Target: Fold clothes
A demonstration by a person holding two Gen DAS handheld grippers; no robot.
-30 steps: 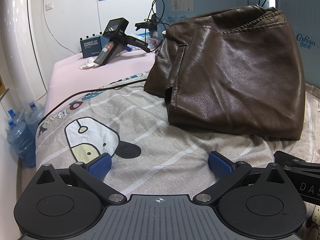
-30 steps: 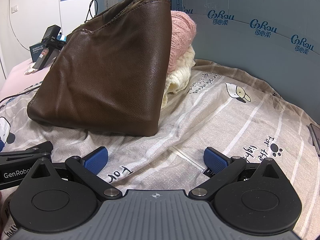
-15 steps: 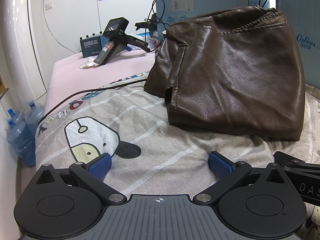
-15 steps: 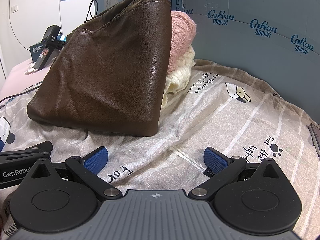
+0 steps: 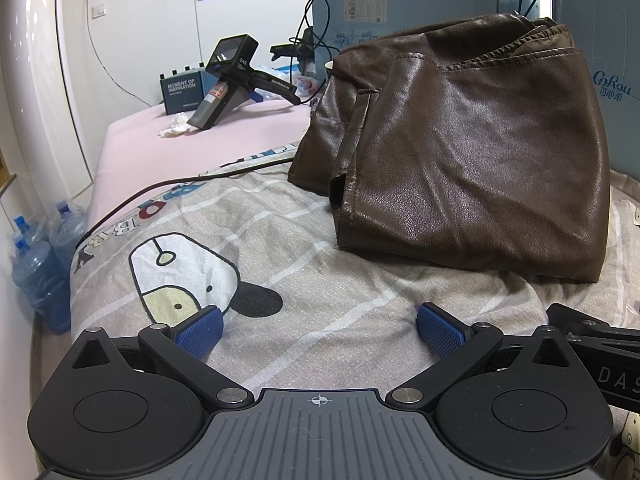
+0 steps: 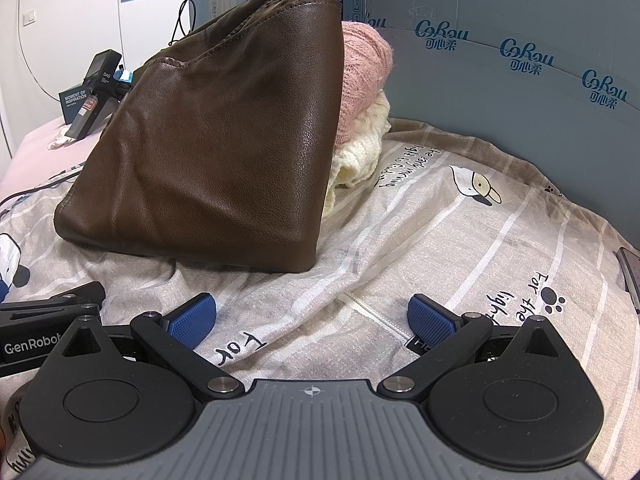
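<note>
A folded brown leather jacket (image 5: 472, 168) is lying in a thick stack on a bed covered with a grey cartoon-print sheet (image 5: 304, 280). The left tongs (image 5: 318, 330) are hovering low over the sheet just in front of the jacket, their 2 blue pads (image 5: 200, 330) spread wide and gripping nothing. The right tongs (image 6: 312, 318) are sitting beside them, also spread wide and empty, facing the jacket's right corner. Behind the jacket, a pink knit (image 6: 364, 56) is resting on a cream knit (image 6: 360, 148), both touching the jacket's far side. Blue cardboard panels (image 6: 500, 92) are standing along the back. On the pink sheet (image 5: 192, 152) at far left, a spare handheld gripper (image 5: 224, 80) is leaning beside a dark box (image 5: 182, 90).
</note>
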